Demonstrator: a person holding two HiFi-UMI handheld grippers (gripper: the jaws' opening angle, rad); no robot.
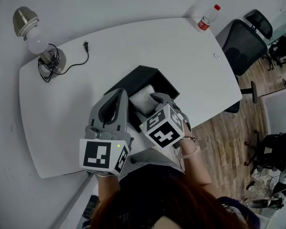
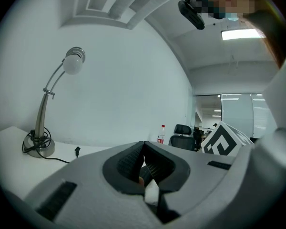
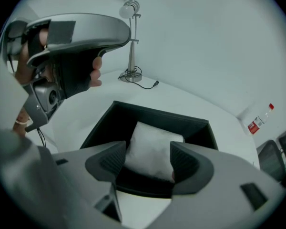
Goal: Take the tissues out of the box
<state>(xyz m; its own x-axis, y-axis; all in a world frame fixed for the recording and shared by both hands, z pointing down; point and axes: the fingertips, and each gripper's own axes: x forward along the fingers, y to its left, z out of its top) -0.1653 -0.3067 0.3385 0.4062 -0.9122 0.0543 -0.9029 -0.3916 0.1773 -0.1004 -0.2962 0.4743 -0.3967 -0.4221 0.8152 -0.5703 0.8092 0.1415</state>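
Observation:
A black open-topped box (image 1: 158,78) stands on the white table (image 1: 62,118) with a white tissue pack (image 1: 144,99) inside it. My right gripper (image 1: 158,98) tilts down over the box's near side, open; in the right gripper view the tissue pack (image 3: 152,144) lies between and below the spread fingers of my right gripper (image 3: 148,151), which do not press on it. My left gripper (image 1: 120,94) hovers level beside the box's left edge. In the left gripper view the tips of my left gripper (image 2: 143,144) meet, shut, with nothing clearly held.
A silver desk lamp (image 1: 31,30) with a coiled cable and plug (image 1: 86,45) stands at the table's far left. A plastic bottle (image 1: 208,18) stands at the far right corner. A black office chair (image 1: 245,44) is beyond the table's right edge, over wooden floor.

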